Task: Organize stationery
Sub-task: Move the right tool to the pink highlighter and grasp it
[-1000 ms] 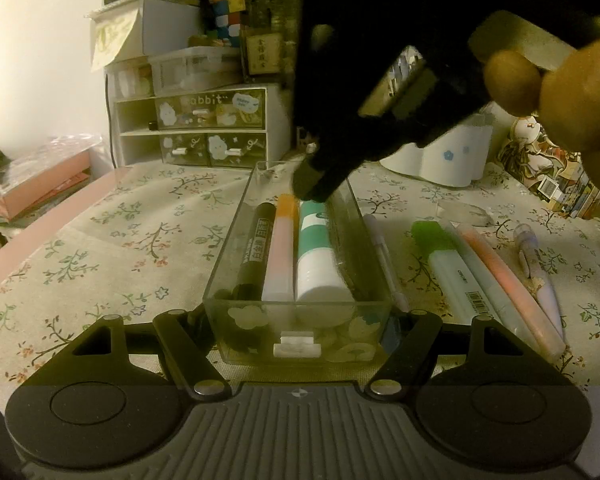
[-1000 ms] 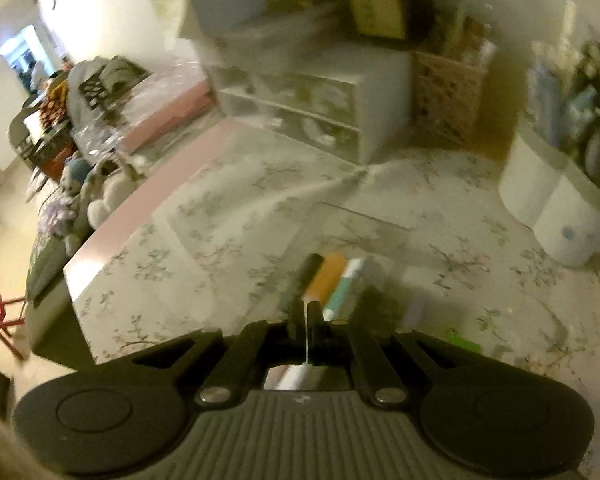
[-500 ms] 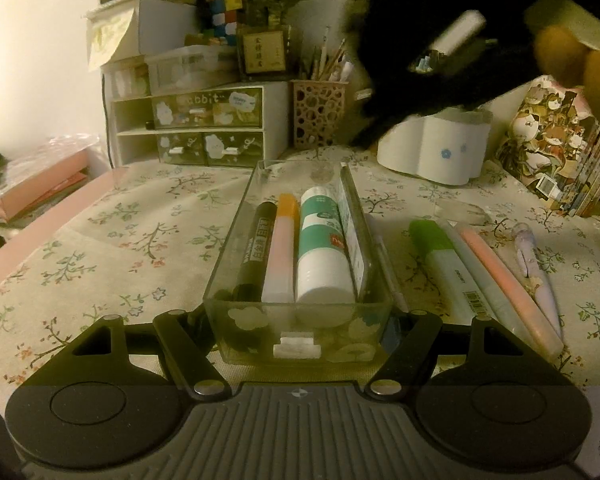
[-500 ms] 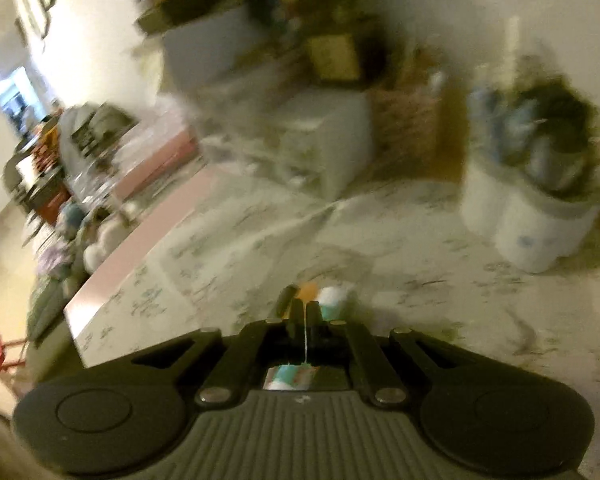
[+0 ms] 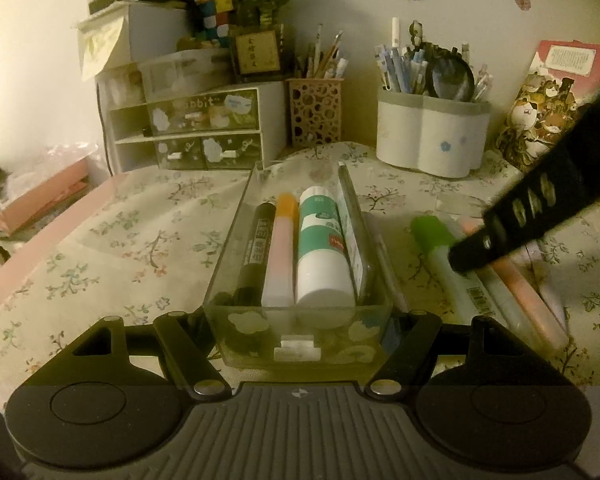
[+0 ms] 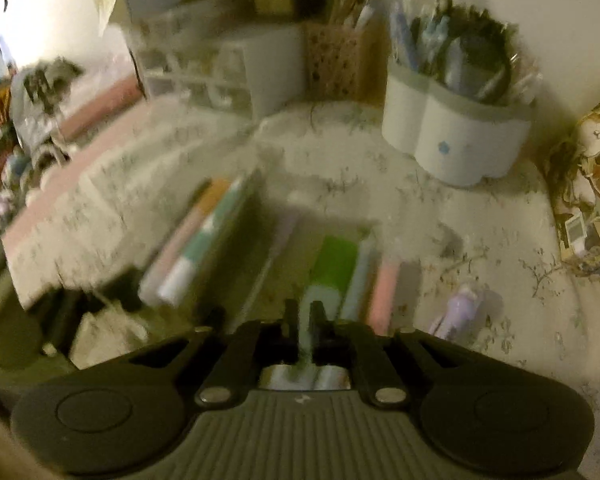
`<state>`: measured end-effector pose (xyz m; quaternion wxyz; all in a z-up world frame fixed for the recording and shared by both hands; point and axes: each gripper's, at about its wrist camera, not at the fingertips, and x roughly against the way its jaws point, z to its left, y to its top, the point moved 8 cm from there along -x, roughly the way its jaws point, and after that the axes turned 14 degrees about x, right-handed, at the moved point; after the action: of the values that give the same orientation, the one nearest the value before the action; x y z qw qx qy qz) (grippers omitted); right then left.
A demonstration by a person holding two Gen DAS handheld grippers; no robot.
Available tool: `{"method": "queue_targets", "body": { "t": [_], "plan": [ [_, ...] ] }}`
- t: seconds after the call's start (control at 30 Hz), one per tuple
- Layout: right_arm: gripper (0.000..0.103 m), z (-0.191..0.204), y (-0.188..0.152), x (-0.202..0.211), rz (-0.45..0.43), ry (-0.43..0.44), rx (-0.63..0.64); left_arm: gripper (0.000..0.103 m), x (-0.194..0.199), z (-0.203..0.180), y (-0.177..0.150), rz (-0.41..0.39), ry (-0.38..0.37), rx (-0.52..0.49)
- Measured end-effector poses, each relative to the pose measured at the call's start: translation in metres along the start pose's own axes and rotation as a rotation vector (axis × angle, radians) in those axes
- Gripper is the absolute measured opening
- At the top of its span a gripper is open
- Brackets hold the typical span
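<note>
A clear plastic tray sits between the fingers of my left gripper, which is shut on its near end. In it lie a black marker, an orange-capped pink pen, a teal-and-white glue stick and a flat item against its right wall. My right gripper has its fingers a narrow gap apart and empty, just above the green-capped marker on the cloth. The gripper shows in the left wrist view over the loose pens.
Loose on the floral cloth right of the tray: a thin pen, a pale pen, a pink highlighter, a lilac pen. Behind stand a white pen holder, a lattice cup, a drawer unit and books.
My right gripper has left the tray, swung right and come down over the loose pens. Its fingers have parted slightly. The tray and my left gripper have not moved.
</note>
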<state>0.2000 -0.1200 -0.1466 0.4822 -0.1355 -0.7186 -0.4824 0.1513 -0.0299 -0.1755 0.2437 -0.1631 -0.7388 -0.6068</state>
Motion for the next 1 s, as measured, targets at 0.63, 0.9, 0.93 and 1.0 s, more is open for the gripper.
{"method": "queue_targets", "body": {
  "t": [0.63,0.9,0.93,1.0],
  "plan": [
    [0.008,-0.049,-0.026,-0.004,0.057,-0.087,-0.116,0.073,-0.002,0.001,0.0,-0.014,-0.013,0.009],
    [0.007,-0.055,-0.028,-0.01,0.065,-0.089,-0.179,0.073,-0.001,0.001,0.0,-0.015,-0.013,0.009],
    [0.007,-0.057,-0.028,-0.008,0.058,-0.086,-0.192,0.073,-0.002,0.001,0.0,-0.014,-0.013,0.009],
    [0.007,-0.06,-0.028,-0.005,0.045,-0.079,-0.218,0.073,-0.002,0.001,0.0,-0.015,-0.013,0.009]
  ]
}}
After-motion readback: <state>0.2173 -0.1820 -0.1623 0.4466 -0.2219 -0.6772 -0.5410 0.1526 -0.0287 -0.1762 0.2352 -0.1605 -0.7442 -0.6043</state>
